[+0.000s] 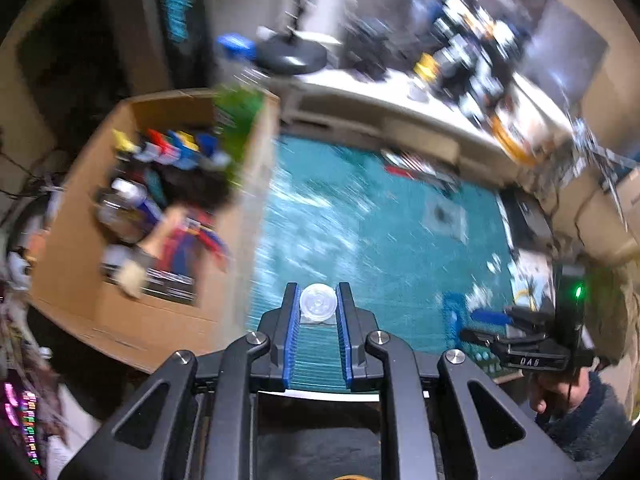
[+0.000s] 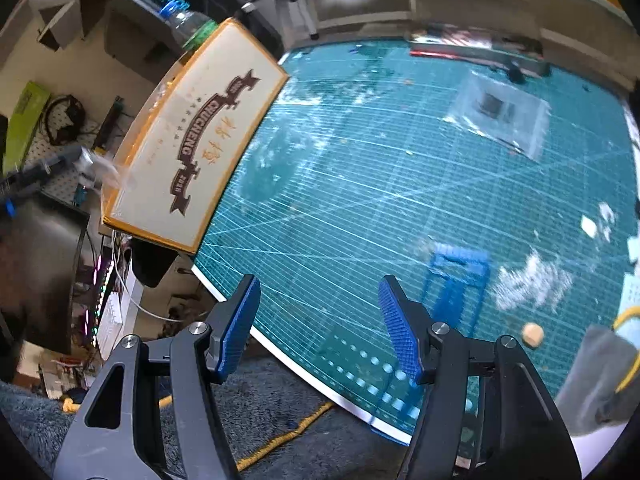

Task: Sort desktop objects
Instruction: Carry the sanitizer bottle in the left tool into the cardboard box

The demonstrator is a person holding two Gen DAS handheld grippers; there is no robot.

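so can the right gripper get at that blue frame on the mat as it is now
Probably yes. The right gripper is open and empty, and the blue frame lies flat on the mat just ahead, right of the fingers, with nothing over it. The left gripper is off by the box.

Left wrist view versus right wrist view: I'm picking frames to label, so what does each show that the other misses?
Only the left wrist view shows the clear cap pinched in the left gripper, the open box's contents, and the right gripper from outside. Only the right wrist view shows the right gripper's open, empty jaws, the box's printed side and a small cork. Both show the green mat and blue frame.
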